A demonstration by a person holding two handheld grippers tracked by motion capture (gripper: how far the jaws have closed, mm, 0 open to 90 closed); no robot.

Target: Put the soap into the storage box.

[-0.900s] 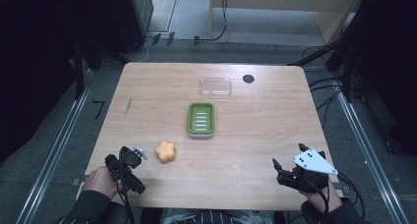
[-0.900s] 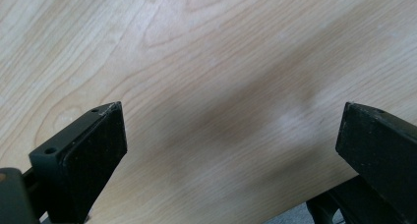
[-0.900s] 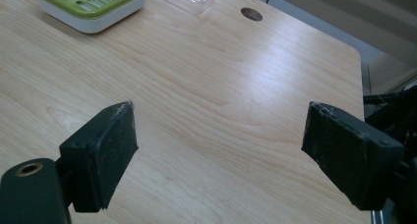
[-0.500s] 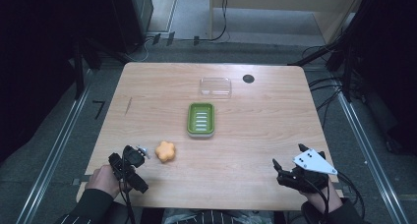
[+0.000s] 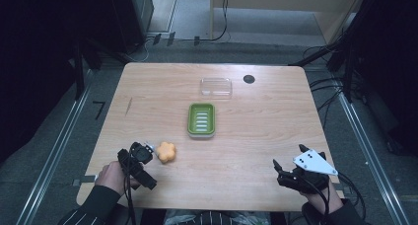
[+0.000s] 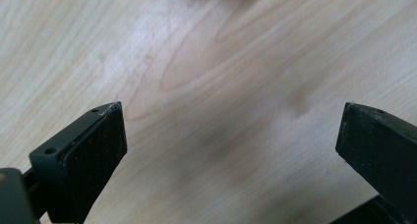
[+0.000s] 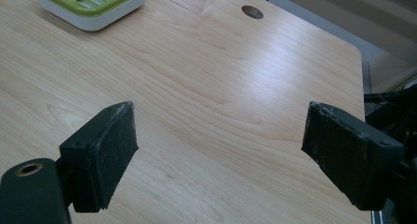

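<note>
We see an orange soap (image 5: 167, 152) shaped like a small flower with rounded lobes, lying flat on the wooden table (image 5: 256, 131) near its front left corner. It sits just beside the tips of the left gripper (image 5: 146, 151), whose jaws stand wide apart with only bare wood between them. Whether the soap touches those tips we cannot tell. It lies well apart from the green soap dish (image 5: 201, 120) at the table's middle.
</note>
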